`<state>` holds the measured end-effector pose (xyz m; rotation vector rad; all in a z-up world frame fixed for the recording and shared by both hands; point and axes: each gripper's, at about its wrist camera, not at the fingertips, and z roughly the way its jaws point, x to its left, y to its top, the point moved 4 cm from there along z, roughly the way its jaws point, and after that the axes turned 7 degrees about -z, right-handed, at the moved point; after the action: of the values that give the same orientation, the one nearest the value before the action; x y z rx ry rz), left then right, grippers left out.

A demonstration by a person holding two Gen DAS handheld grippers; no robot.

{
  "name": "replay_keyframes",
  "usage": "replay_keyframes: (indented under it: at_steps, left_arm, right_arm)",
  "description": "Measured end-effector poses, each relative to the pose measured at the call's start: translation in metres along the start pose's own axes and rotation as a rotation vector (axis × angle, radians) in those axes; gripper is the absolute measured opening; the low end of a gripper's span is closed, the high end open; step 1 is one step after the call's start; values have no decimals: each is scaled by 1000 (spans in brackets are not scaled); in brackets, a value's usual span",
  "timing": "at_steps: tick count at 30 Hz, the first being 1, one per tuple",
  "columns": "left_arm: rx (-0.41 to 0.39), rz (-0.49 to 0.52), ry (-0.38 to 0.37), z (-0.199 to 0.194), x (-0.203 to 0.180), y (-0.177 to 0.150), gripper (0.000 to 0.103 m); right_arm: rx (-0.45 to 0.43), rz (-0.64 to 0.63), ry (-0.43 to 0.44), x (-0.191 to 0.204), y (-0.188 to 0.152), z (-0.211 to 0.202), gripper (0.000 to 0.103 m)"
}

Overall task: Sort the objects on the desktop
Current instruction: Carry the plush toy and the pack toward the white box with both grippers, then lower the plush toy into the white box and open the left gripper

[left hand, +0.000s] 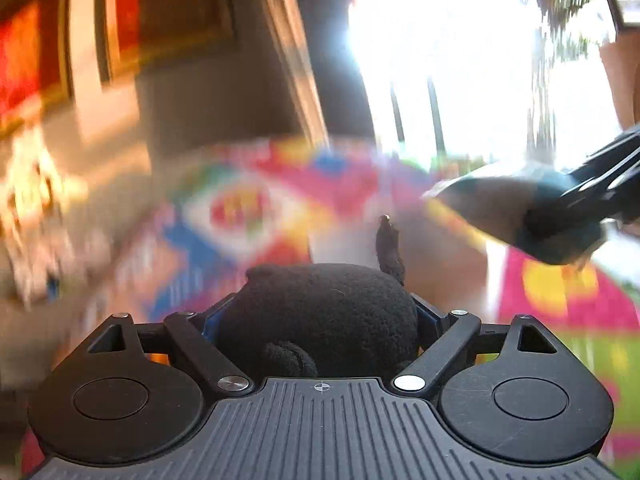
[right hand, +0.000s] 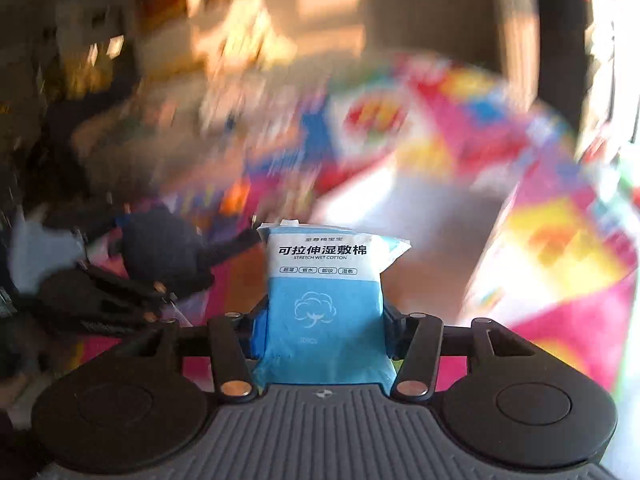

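My left gripper (left hand: 320, 320) is shut on a black plush toy (left hand: 320, 312) with a thin tail sticking up; the toy hides the fingertips. My right gripper (right hand: 322, 320) is shut on a blue and white pack of stretch wet cotton pads (right hand: 324, 300), held upright. Each gripper shows in the other's view: the right one with its pack at the right of the left wrist view (left hand: 552, 216), the left one with the black toy at the left of the right wrist view (right hand: 160, 256). Both are held above a blurred, brightly coloured mat (left hand: 280, 208).
The background is smeared by motion. A colourful patterned mat (right hand: 520, 160) spreads below, with a bare brown patch (right hand: 420, 276) in it. A bright window (left hand: 440, 60) is ahead on the right, and dark furniture with red panels (left hand: 120, 20) at the left.
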<state>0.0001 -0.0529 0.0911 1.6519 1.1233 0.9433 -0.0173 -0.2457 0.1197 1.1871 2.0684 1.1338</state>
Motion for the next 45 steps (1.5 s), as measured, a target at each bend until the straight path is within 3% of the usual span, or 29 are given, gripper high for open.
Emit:
replay_keyframes:
  at_steps: [3,6,8,11,19,23,25,27,31,33,36,38,42,43,45]
  left_arm:
    - [-114,-33,-31,32,-12,37,91]
    - [-204,-64,-51,71,-25,64,93]
    - [-216,-57,-41,102,-31,72,96]
    - [-116,-95,-48,133,-25,64,97]
    - [79,-208,-107,143,19,-6,101]
    - [130,-216,-136,152,22,-26,101]
    - [154,-239,-180,153,20,-32,101]
    - [169,-253,-227,157,16,-38,101]
    - [182,-243,-287,153,3,-44,102]
    - [190,-218,-318,147,-4,-44,102]
    - [204,-217,-357,130,-8,-44,102]
    - [227,-200,-318,118,-8,-46,102]
    - [279,-184,-137,102,6,-63,103]
    - [288,-200,-100,99,12,-67,103]
    - [296,-247,-61,94,24,-73,103]
  right_arm:
    - [-137,18,-100,-25,29,-31,52]
    - [-191,38,-185,-49,45,-35,52]
    - [-201,57,-201,-63,54,-26,52]
    - [-184,107,-208,-83,64,-2,52]
    - [-65,233,-175,-118,49,86,52]
    - [0,313,-184,-126,37,129,52]
    - [34,350,-198,-130,34,151,52]
    - [53,378,-159,-127,33,163,52]
    - [55,333,-20,-104,40,180,53]
    - [77,268,32,-90,42,188,63]
    - [82,213,7,-79,40,186,69]
    - [72,195,4,-76,38,178,69]
    - [67,141,-41,-74,34,168,68]
    - [65,120,-63,-73,35,168,66]
    - [73,104,-88,-73,40,174,49]
